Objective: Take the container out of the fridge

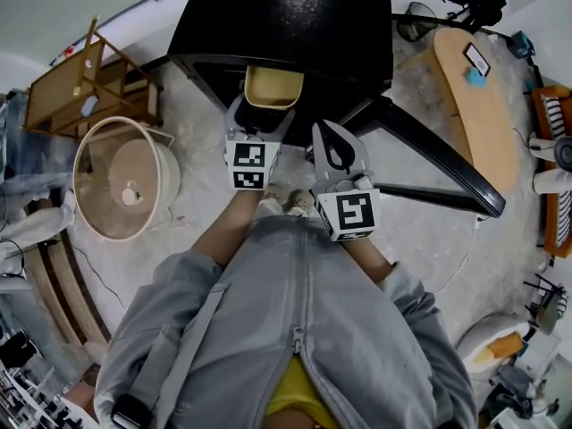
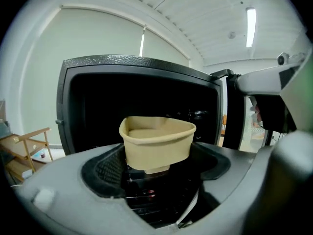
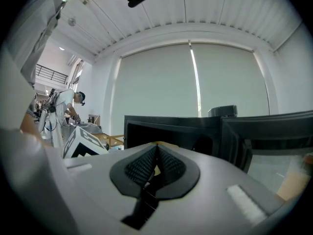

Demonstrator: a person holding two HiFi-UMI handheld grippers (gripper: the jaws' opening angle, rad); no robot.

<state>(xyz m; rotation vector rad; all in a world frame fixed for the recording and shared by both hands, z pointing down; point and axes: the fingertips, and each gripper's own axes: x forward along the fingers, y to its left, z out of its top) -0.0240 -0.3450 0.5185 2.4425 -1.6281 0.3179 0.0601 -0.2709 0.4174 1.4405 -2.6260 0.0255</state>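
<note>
A beige open-topped container (image 1: pixel 273 87) (image 2: pixel 157 141) sits between the jaws of my left gripper (image 1: pixel 265 108) (image 2: pixel 156 156), just in front of the dark opening of the black fridge (image 1: pixel 286 16) (image 2: pixel 88 97). The pads press on its two sides, so the left gripper is shut on it. The container looks empty. My right gripper (image 1: pixel 330 130) (image 3: pixel 155 153) hangs to its right, jaws shut with nothing between them, pointing at the fridge (image 3: pixel 166 126). The fridge door (image 1: pixel 429 159) stands swung open to the right.
A round tan fan-like object (image 1: pixel 125 177) and a wooden rack (image 1: pixel 80 88) stand on the floor to the left. A wooden table (image 1: pixel 478 105) runs along the right. A person (image 3: pixel 61 111) stands far off at the left of the right gripper view.
</note>
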